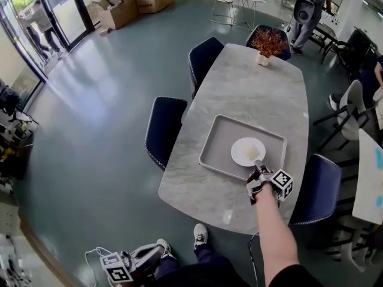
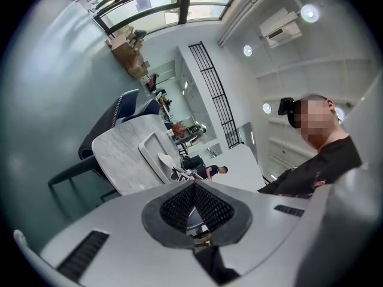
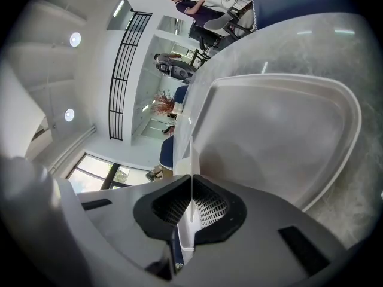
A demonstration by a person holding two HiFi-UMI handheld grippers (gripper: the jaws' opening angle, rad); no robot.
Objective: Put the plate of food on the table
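A white plate [image 1: 247, 151] with a pale middle lies on a grey tray [image 1: 218, 137] on the marble table [image 1: 251, 88]. My right gripper [image 1: 258, 167] sits at the plate's near edge. In the right gripper view the gripper [image 3: 191, 202] is shut on the thin rim of the plate [image 3: 184, 160], seen edge-on above the tray [image 3: 281, 130]. My left gripper [image 1: 152, 256] hangs low by the person's legs, away from the table. Its jaws [image 2: 192, 187] are shut with nothing between them, and the table [image 2: 119, 154] and tray [image 2: 149, 151] show far off.
Dark blue chairs [image 1: 164, 127] stand round the table, one [image 1: 320, 187] close to my right arm. A small potted plant [image 1: 267, 43] sits at the far end. Cardboard boxes [image 1: 128, 5] lie at the back left, and another table [image 1: 371, 178] is at the right.
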